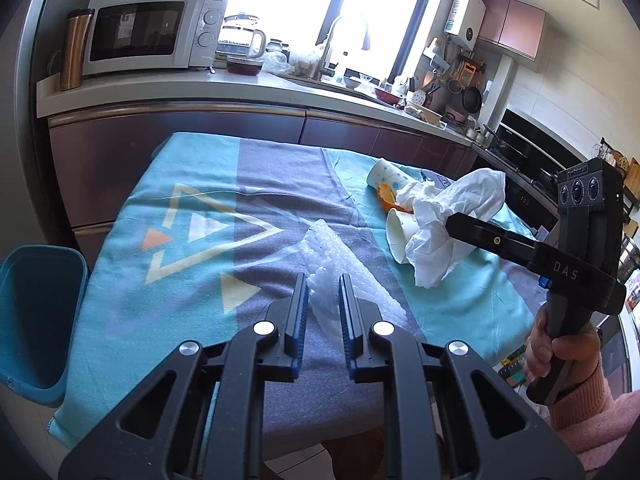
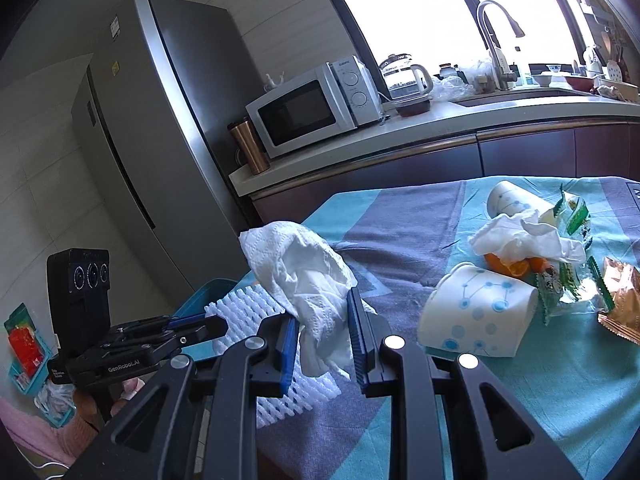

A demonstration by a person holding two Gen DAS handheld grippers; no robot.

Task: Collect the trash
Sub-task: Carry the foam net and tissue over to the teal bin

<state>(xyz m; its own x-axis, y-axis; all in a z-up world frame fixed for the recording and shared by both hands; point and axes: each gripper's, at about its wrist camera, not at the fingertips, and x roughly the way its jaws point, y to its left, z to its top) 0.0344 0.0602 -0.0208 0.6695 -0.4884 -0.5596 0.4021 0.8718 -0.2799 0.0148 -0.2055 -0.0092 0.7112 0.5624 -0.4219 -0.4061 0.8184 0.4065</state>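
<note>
The left gripper (image 1: 324, 300) had its jaws clamped on white foam netting (image 1: 320, 258) above the worktop (image 1: 192, 280); the right gripper (image 2: 322, 320) had its jaws clamped on a crumpled paper towel (image 2: 304, 264).

Open run of teal-and-grey patterned tablecloth (image 1: 188, 216) from 9 to 12 o'clock of my left gripper (image 1: 324, 300), nothing standing there. Open blue plastic bin (image 1: 36, 320) sits off the table edge at 8 o'clock, mouth unobstructed. At 2 o'clock the way is blocked: my right gripper (image 2: 322, 332), its crumpled white paper towel (image 1: 452, 224), two tipped white paper cups (image 2: 476, 316), orange peel (image 2: 508, 266). Snack wrappers (image 2: 568, 280) crowd 2 o'clock of the right one.
</note>
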